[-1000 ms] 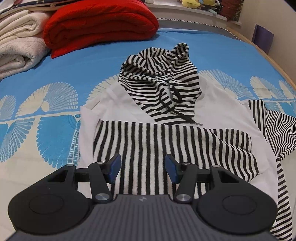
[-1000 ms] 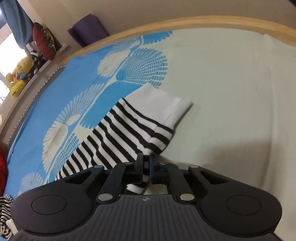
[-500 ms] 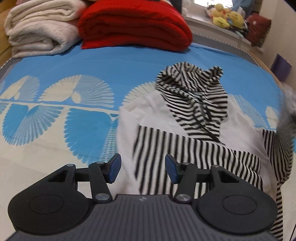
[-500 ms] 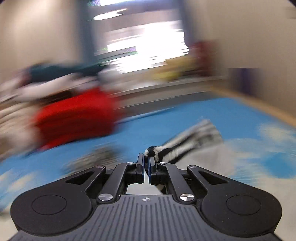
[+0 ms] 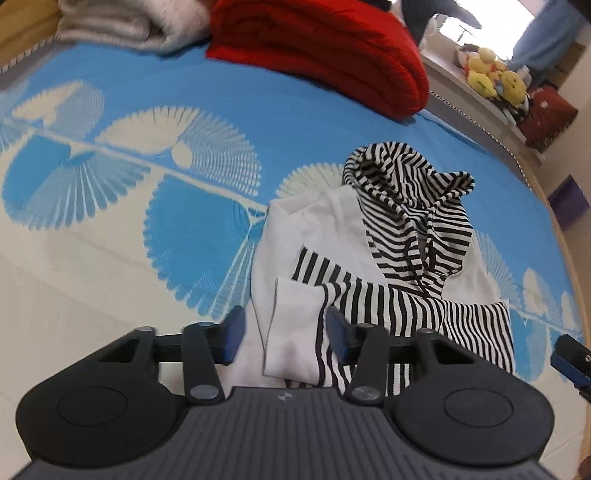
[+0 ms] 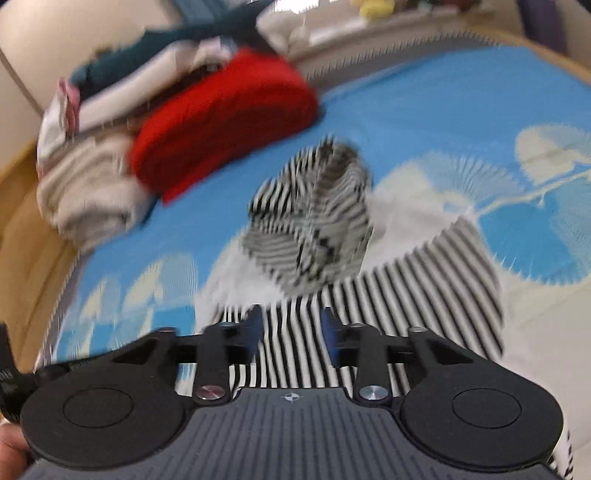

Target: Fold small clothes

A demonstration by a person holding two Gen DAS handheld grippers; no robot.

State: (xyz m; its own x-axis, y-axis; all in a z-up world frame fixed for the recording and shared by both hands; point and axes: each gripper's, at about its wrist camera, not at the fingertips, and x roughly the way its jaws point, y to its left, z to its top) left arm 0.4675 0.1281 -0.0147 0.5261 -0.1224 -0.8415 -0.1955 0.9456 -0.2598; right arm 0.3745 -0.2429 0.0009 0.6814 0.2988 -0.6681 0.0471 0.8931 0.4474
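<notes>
Left wrist view: I hold my left gripper [image 5: 284, 332] low over the striped hoodie [image 5: 388, 266], which lies on the blue-and-cream bedspread [image 5: 147, 177]. The jaws have just been closing a little yet stand apart, gripping nothing; the white cuff [image 5: 295, 332] of the folded-in sleeve shows between the tips, lying flat below them. The sleeve runs across the chest, which I judge is the second sleeve fold laid in. The hood [image 5: 410, 206] points toward a red blanket [image 5: 325, 55] and pale folded blankets [image 5: 133, 18].

Right wrist view, blurred: my right gripper [image 6: 291, 332] hangs above the striped sleeve [image 6: 388, 306], jaws just opened and parted, with nothing between the pads. I read that as the sleeve let go where it belongs. The next move, I judge, is to take the hem and fold the body upward.
</notes>
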